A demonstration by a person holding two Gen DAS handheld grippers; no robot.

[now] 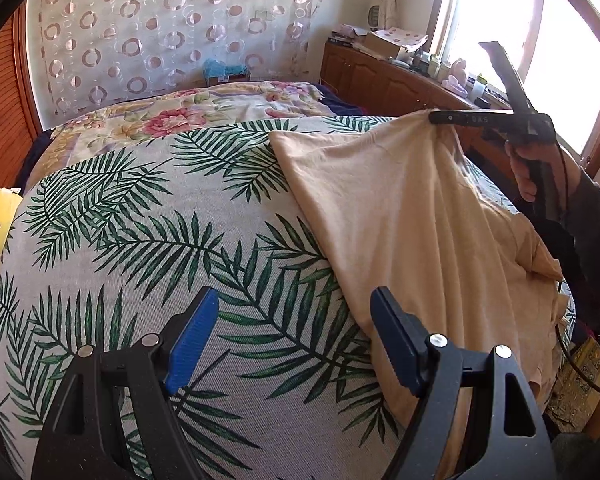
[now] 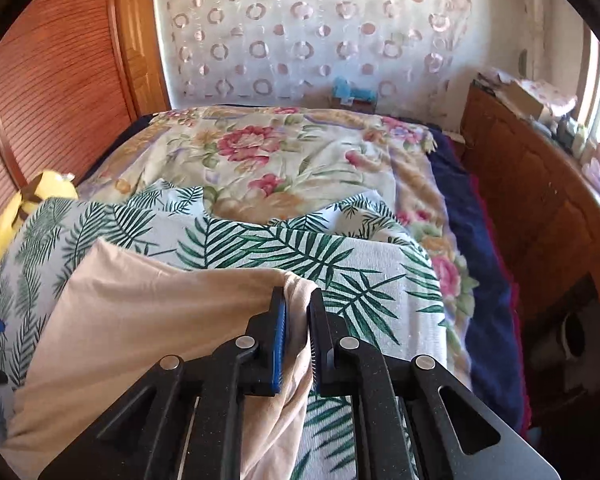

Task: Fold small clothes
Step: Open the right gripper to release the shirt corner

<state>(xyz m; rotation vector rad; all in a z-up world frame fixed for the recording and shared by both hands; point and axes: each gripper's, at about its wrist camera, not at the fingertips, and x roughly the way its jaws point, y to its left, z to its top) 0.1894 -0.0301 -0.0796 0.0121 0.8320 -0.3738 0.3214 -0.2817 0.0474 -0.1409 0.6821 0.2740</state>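
Here the beige garment [image 1: 412, 216] lies on the right part of a palm-leaf sheet [image 1: 172, 240] covering the bed, one corner lifted. The right tool [image 2: 298, 336] pinches that bunched corner between its blue pads, with a hand [image 1: 540, 172] gripping its handle. The left tool [image 1: 296, 340] hangs spread wide over the sheet, just beside the garment's edge, holding nothing. A floral blanket [image 2: 284, 152] lies beyond.

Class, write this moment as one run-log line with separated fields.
left claw: open, empty | right claw: shut on beige garment, corner lifted | surface: leaf-print cloth
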